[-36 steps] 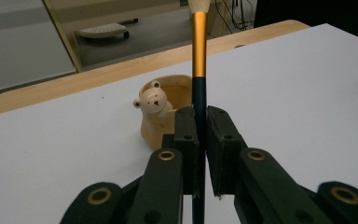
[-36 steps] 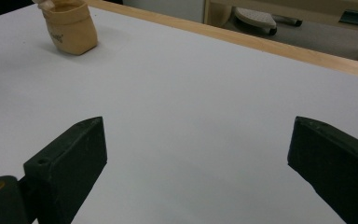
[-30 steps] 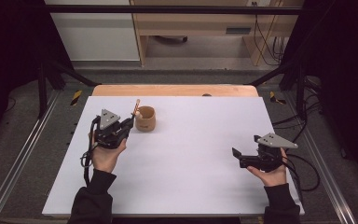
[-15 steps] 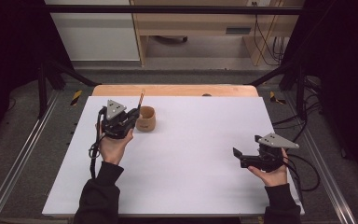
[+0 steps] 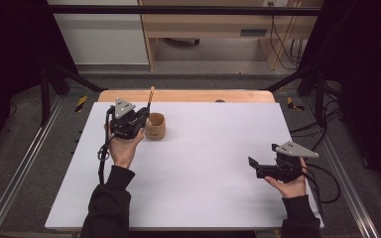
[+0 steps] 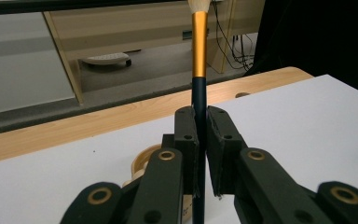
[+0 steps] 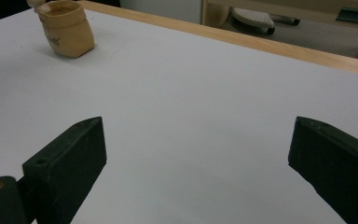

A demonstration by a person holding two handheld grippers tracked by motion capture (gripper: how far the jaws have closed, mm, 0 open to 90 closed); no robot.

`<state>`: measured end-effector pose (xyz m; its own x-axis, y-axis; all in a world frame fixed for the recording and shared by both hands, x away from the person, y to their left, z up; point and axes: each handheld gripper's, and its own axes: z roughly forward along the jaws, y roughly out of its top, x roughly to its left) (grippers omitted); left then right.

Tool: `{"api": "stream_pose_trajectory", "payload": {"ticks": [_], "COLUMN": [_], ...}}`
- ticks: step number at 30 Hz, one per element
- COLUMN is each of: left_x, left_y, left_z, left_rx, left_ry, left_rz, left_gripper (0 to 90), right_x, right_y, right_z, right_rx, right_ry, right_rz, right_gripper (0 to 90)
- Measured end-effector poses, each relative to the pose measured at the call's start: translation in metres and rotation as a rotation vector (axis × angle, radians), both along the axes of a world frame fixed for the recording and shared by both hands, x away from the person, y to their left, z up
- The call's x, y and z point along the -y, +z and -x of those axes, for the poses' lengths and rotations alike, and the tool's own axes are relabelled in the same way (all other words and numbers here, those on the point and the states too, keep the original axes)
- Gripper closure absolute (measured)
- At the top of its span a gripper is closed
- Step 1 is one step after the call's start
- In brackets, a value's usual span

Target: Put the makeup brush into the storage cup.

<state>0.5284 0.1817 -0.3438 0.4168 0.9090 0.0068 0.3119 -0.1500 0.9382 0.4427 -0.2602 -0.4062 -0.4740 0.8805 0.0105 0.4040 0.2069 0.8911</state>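
One brush in left claw; one wooden cup.

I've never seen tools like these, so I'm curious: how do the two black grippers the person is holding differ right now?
The left gripper has its jaws shut on an upright brush; the right gripper has its jaws wide open with nothing between them. The left one is close beside the wooden cup near the table's far edge; the right one is far from it, over bare white table. Both are black, hand-held and carry a grey three-cornered plate.
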Motion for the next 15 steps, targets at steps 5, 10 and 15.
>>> {"api": "stream_pose_trajectory", "payload": {"ticks": [5,10,15], "left_x": [0.001,0.002,0.004], "left_y": [0.001,0.000,-0.001], "left_z": [-0.008,-0.014,-0.022], "left_rx": [0.000,0.003,0.006], "left_ry": [0.009,0.017,0.025], "left_rz": [0.014,0.015,0.017], "left_gripper": [82.8,82.8,82.8], "right_x": [0.000,0.001,0.001], "right_y": [0.000,0.000,0.000], "right_z": [0.000,0.000,0.000], "right_rx": [-0.001,0.001,0.001], "right_ry": [-0.001,0.001,0.002], "right_rz": [-0.004,-0.002,-0.004], "right_gripper": [4.3,4.3,4.1]}}
